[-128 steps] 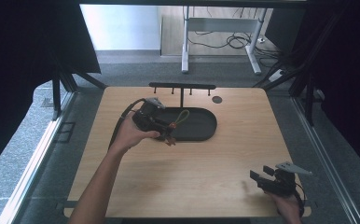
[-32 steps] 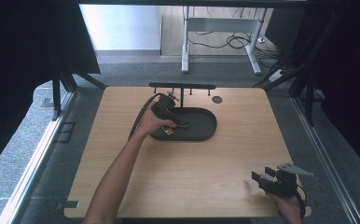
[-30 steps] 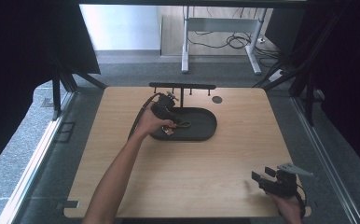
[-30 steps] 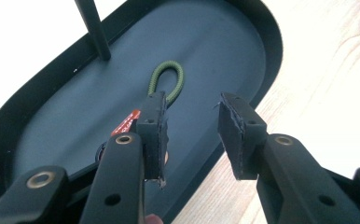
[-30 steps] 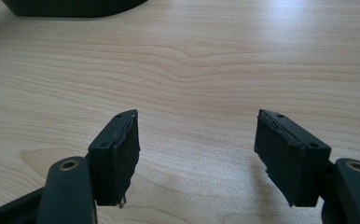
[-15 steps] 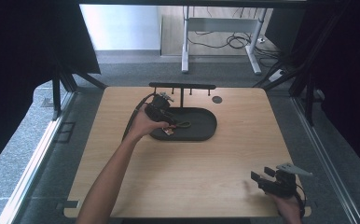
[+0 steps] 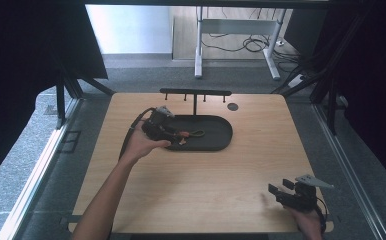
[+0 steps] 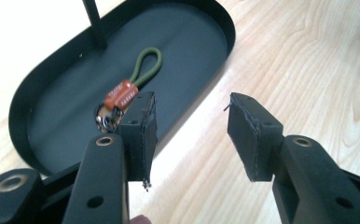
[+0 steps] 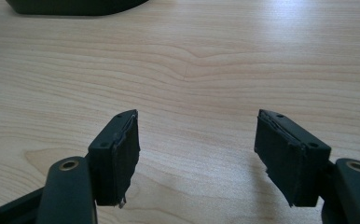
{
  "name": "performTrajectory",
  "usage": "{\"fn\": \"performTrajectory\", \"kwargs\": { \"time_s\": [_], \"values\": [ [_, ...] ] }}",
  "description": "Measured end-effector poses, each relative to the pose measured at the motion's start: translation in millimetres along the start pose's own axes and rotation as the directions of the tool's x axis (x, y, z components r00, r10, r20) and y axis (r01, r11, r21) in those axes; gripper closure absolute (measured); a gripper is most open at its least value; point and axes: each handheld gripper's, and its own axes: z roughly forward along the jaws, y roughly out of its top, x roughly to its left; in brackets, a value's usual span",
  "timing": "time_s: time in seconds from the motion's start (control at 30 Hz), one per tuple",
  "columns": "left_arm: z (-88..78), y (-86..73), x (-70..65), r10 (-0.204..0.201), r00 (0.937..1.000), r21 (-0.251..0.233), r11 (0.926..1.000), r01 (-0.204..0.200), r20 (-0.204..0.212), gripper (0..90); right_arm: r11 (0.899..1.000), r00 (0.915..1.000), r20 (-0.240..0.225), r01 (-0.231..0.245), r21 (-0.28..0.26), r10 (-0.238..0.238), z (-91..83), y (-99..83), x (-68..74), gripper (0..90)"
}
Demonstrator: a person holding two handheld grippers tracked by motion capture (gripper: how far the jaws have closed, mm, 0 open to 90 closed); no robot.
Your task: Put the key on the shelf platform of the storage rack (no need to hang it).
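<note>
A keychain (image 8: pixel 122 95) with a green cord loop, an orange tag and a metal ring lies in the black oval tray (image 8: pixel 183 60). In the high view the keychain (image 7: pixel 193 135) rests left of the tray's (image 7: pixel 216 142) middle. My left gripper (image 8: pixel 192 116) hovers over the tray's near rim, just short of the keychain. Its jaws have just been opening and nothing is between them. In the high view the left gripper (image 7: pixel 173 135) is at the tray's left end. My right gripper (image 9: pixel 197 126) stands open over bare wood, and the high view places this right gripper (image 7: pixel 276 192) at the table's front right.
A black T-shaped rack (image 7: pixel 195 93) with small hooks rises from the tray's far side. A small dark disc (image 7: pixel 232 106) is set in the tabletop behind the tray. Pale wood stretches between the tray and the right gripper.
The left gripper has drawn back to the left from the tray's middle and its jaws have opened; the keychain now lies free in the tray. The right gripper has stayed put.
</note>
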Motion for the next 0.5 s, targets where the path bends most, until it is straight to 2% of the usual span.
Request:
{"fn": "performTrajectory", "kwargs": {
  "time_s": [0.07,0.2,0.23,0.5],
  "values": [
    [-6.0,-14.4,-5.2,0.001,1.0000,-0.012,0.9999,-0.001,0.005,52.1,1.000,1.0000,-0.001,0.002,0.002,-0.002,1.2,0.0,0.7,31.0],
    [-9.3,-26.5,-9.5,0.008,1.0000,-0.013,0.9999,-0.008,-0.005,51.5,1.000,1.0000,-0.004,0.006,0.003,-0.006,1.9,0.0,2.2,31.1],
    [-10.6,-36.8,-12.1,0.004,0.9999,-0.017,0.9998,-0.005,-0.010,51.4,1.000,1.0000,-0.004,0.007,0.007,-0.007,1.8,0.1,2.3,31.0],
    [-10.8,-76.3,-22.1,-0.008,0.9999,0.002,1.0000,0.008,-0.015,49.2,1.000,1.0000,-0.003,0.008,0.007,-0.008,1.1,-0.1,2.0,31.0]
  ]
}}
